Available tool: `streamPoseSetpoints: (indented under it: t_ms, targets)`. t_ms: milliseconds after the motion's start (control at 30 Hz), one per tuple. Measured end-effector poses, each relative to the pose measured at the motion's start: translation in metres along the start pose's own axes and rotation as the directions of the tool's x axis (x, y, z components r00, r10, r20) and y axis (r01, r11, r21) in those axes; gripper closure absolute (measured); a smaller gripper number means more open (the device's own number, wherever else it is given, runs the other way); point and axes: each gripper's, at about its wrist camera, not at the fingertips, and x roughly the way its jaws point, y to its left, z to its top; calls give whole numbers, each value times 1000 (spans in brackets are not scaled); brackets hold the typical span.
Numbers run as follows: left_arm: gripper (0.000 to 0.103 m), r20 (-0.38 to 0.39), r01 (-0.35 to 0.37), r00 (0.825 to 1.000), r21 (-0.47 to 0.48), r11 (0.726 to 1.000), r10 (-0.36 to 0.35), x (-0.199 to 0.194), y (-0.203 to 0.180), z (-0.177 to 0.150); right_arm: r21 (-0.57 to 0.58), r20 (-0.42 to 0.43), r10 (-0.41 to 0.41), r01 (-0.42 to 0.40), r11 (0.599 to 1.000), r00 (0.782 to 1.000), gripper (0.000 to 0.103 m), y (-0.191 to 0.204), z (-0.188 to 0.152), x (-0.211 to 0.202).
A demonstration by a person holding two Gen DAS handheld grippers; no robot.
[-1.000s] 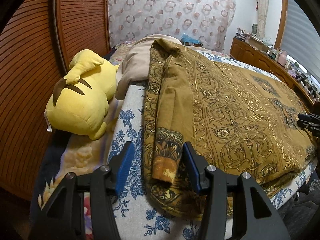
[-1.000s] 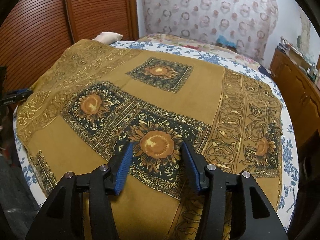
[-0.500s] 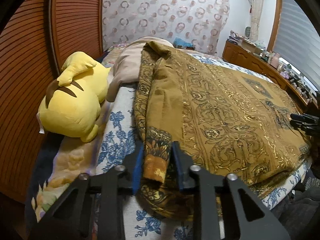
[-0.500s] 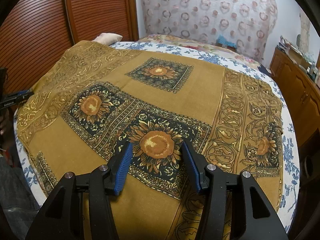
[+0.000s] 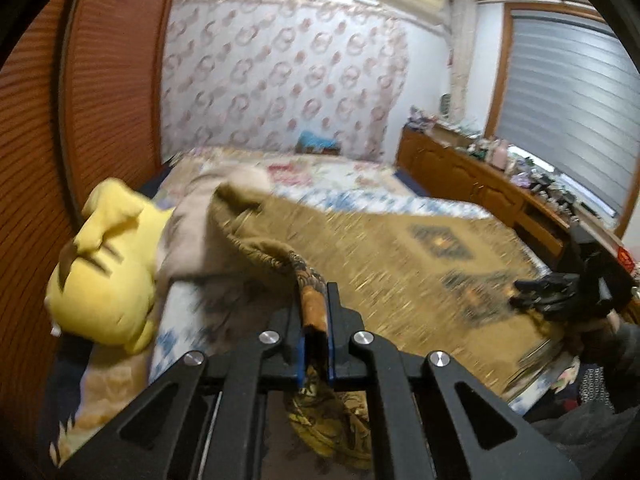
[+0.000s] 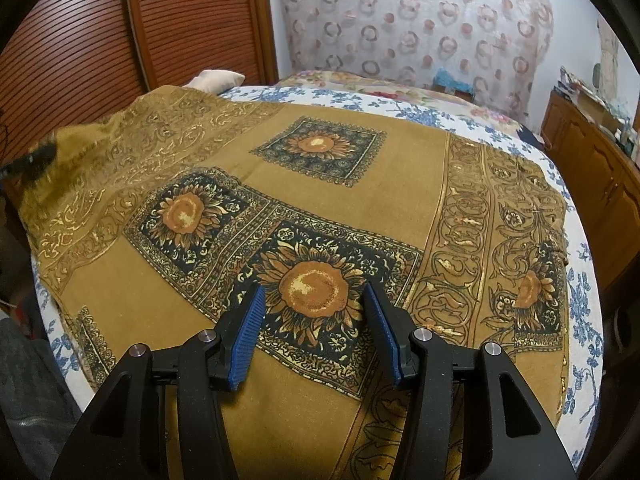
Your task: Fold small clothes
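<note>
Left tool, black-framed with blue pads, clamped tight on a bunched corner of the mustard-brown cloth with sunflower squares and gold scrollwork, the pinched edge lifted clear of the bed and a crumpled fold hanging below the jaws. Left wrist view blurred. Spread over most of the bed with the white, blue-flowered sheet, the rest of the cloth, lying flat but for the raised corner at the left of the right wrist view. Right tool poised with blue pads roughly half apart, gripping nothing, on either side of one sunflower motif near the front edge of the cloth; contact with the fabric not clear. Seen again at the right edge of the left wrist view, the same right tool, held in a hand with a dark sleeve. Beside the lifted corner, a yellow plush toy with dark ear tips against a beige pillow. Behind, a slatted wooden wardrobe door, a curtain patterned with pink rings and a cluttered wooden dresser.
</note>
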Motion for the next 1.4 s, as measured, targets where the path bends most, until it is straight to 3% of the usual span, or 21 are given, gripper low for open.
streamPoseSetpoints:
  t_ms: [233,500,733,1067,1167,1267,1400]
  targets:
    - [99,59,99,993,80,992,-104,9,-44,38,-9,1,-16,16,1000,1000,51,2,0,-1]
    - [99,56,204,975,165,965,-215,29,-96,67,69,55,-45,41,997,997,51,-13,-3,-31]
    - [100,36,318,941,237,918,-335,40,-152,95,94,95,-104,95,991,990,51,-30,-9,-65]
    - [99,-10,404,906,315,859,-423,47,-225,118,148,166,-172,147,978,971,51,-52,-13,-107]
    - [91,-51,413,906,313,855,-419,58,-232,114,162,175,-175,147,976,969,51,-55,-14,-113]
    - [64,-61,396,916,313,863,-397,64,-230,106,166,172,-178,150,975,969,51,-57,-14,-112]
    - [58,-74,363,931,296,884,-357,67,-218,94,164,168,-167,140,976,971,51,-56,-13,-108]
